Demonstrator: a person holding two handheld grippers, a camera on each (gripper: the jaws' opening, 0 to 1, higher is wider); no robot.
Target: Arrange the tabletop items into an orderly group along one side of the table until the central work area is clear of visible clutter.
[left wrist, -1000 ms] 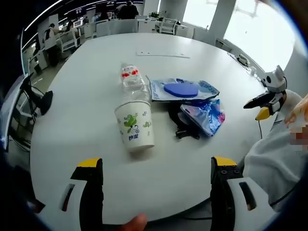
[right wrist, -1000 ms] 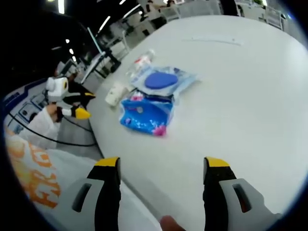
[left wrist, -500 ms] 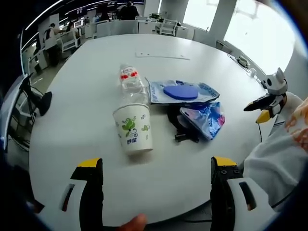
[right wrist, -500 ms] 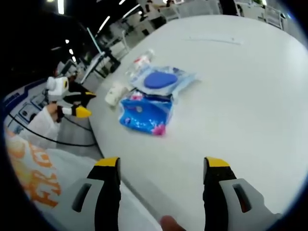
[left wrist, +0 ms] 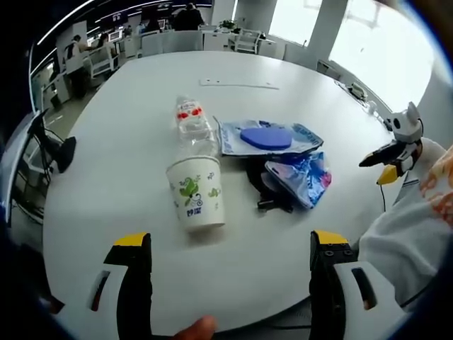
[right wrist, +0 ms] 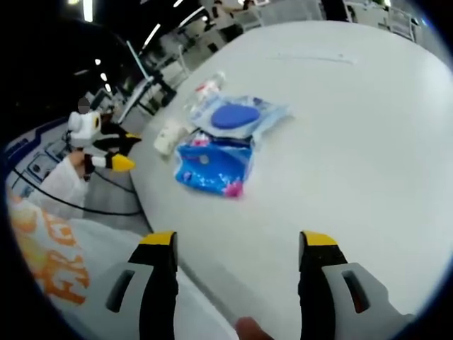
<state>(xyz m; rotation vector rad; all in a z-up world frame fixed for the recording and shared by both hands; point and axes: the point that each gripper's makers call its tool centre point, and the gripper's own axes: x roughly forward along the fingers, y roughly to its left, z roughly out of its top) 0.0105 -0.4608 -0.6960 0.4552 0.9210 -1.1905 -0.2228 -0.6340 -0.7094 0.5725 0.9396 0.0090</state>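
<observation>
Biggest worry here was the paper cup (left wrist: 197, 193): it stood upright and looked light, sitting right against the base end of the plastic bottle (left wrist: 194, 126), so a sloppy nudge would probably have tipped it or sent the bottle rolling toward the table (left wrist: 127, 142) edge. The bottle lay on its side, long axis running from the cup toward the far edge, cap end pointing away. Just beside them sat the clear pouch (left wrist: 267, 136) holding a blue disc, a crinkly blue packet (left wrist: 301, 176) and some black thing under it, all clustered near the close edge. The left gripper (left wrist: 231, 273) and the right gripper (right wrist: 238, 268) both hung wide apart, holding nothing.
</observation>
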